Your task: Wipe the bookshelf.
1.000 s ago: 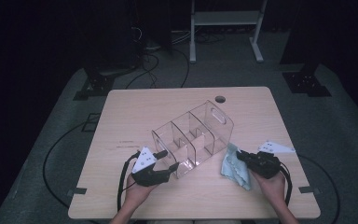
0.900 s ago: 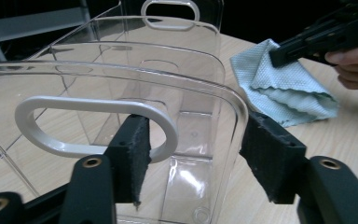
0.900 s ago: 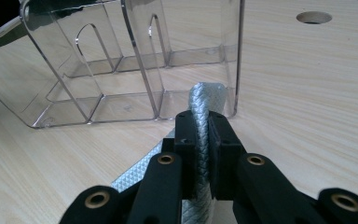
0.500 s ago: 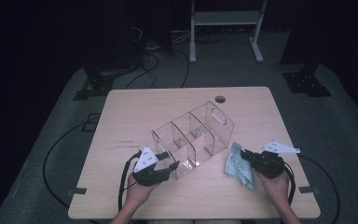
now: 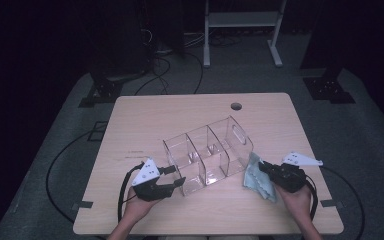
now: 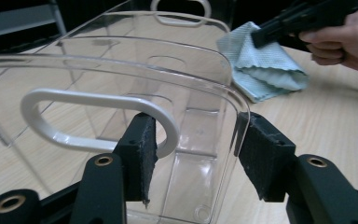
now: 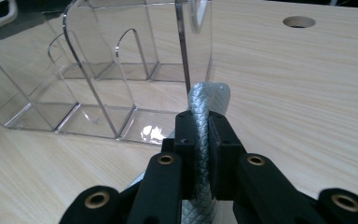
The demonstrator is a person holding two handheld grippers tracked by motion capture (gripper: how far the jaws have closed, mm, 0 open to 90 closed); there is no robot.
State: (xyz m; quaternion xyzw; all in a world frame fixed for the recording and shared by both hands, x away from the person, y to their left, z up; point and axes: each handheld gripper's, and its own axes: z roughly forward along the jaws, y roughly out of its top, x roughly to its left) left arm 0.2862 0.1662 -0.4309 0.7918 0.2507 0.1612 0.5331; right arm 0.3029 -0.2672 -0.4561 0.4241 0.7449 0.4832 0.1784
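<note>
A clear plastic organizer (image 5: pixel 207 150) with several compartments lies across the middle of the wooden table (image 5: pixel 145 120). My left gripper (image 5: pixel 180 177) is at its near left end. In the left gripper view the jaws (image 6: pixel 198 154) straddle the corner of the end wall (image 6: pixel 121 60), one pad by the white handle cutout, the other outside the corner. They have just been opening and the pads do not look pressed. My right gripper (image 5: pixel 262 167) is shut on a pale blue cloth (image 5: pixel 257 177), which touches the organizer's right end (image 7: pixel 98 70). The cloth (image 7: pixel 207 98) stands pinched between the pads (image 7: pixel 204 126).
A round cable hole (image 5: pixel 236 106) sits near the table's far edge. Black cables trail from both grippers over the near edge. A white frame (image 5: pixel 240 30) and dark stands are on the floor behind the table.
The left gripper has shifted slightly at the organizer's near end. The right gripper and the cloth have stayed where they were.
</note>
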